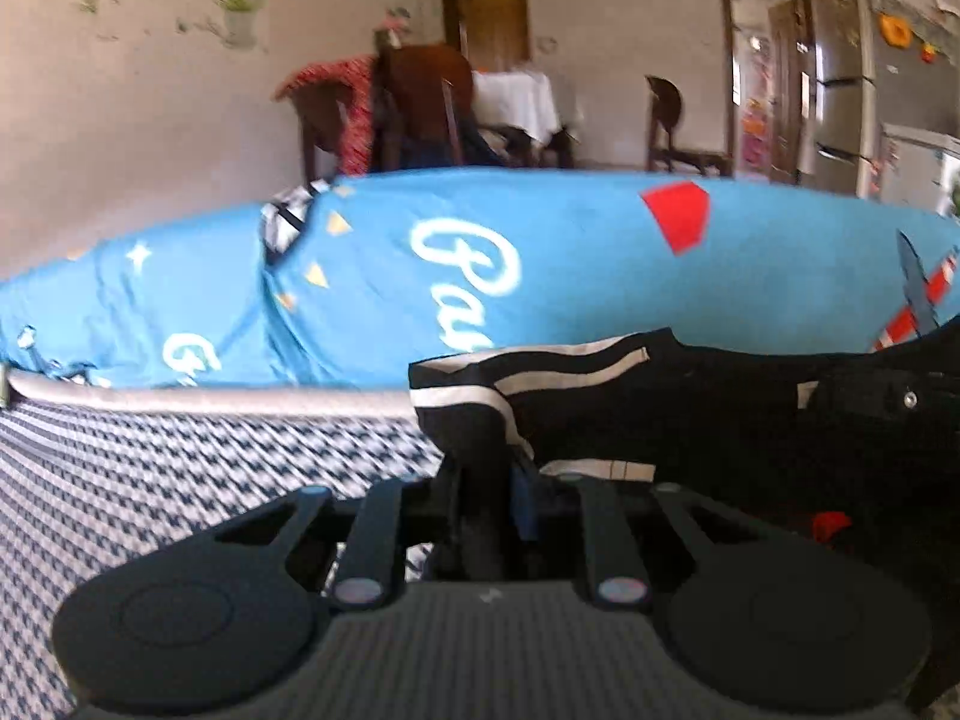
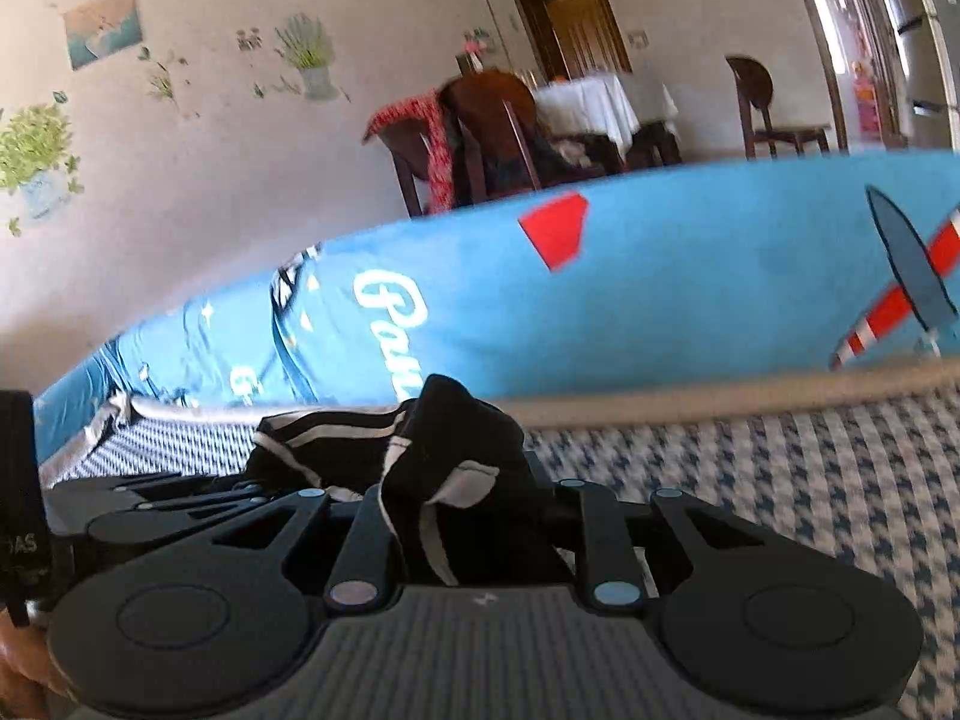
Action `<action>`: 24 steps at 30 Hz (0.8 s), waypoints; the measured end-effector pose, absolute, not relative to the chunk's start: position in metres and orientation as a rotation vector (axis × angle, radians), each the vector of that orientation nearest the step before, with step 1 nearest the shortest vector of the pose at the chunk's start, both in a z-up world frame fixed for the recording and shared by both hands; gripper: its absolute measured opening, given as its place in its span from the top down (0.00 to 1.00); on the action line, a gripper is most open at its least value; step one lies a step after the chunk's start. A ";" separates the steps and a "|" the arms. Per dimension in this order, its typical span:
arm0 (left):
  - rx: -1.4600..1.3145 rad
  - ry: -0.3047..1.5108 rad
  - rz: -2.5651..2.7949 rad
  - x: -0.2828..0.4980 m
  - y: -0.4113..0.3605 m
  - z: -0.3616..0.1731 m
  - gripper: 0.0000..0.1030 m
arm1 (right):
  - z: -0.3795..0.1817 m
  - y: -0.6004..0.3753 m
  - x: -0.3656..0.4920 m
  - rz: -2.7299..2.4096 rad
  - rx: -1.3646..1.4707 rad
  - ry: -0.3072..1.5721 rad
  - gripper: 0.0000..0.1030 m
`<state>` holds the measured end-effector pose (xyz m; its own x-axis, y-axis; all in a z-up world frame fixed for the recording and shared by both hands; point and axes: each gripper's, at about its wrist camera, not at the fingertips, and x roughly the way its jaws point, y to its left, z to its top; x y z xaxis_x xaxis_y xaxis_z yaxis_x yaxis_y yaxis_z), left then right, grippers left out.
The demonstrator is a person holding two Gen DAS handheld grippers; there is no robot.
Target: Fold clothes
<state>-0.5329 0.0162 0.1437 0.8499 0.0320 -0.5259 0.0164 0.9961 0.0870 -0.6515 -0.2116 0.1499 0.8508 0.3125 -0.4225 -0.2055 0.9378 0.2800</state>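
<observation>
Houndstooth bed cover (image 1: 180, 456) below, both my grippers, left gripper (image 1: 489, 480) and right gripper (image 2: 462, 498), clamped on the black striped garment (image 1: 540, 396); next, carry the edge over evenly.

left gripper (image 1: 489, 480): fingers clamped on a fold of the garment
garment (image 1: 600, 396): black with white stripes, bunched, spreading right
bed cover (image 1: 150, 468): blue-white houndstooth, under garment
bedding (image 1: 570, 264): blue printed roll behind
background: chairs, fridge (image 1: 888, 72)
</observation>
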 end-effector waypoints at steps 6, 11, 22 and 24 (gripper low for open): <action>0.095 0.510 0.109 -0.523 0.025 0.150 0.82 | 0.163 -0.195 -0.631 0.298 0.218 0.423 0.80; 0.072 0.597 0.294 -0.505 0.048 0.133 0.71 | 0.162 -0.178 -0.613 0.277 0.171 0.400 0.66; 0.003 0.612 0.288 -0.516 0.057 0.136 0.29 | 0.151 -0.208 -0.616 0.181 0.193 0.468 0.32; 0.019 0.616 0.252 -0.520 0.048 0.137 0.28 | 0.149 -0.215 -0.621 0.153 0.214 0.493 0.32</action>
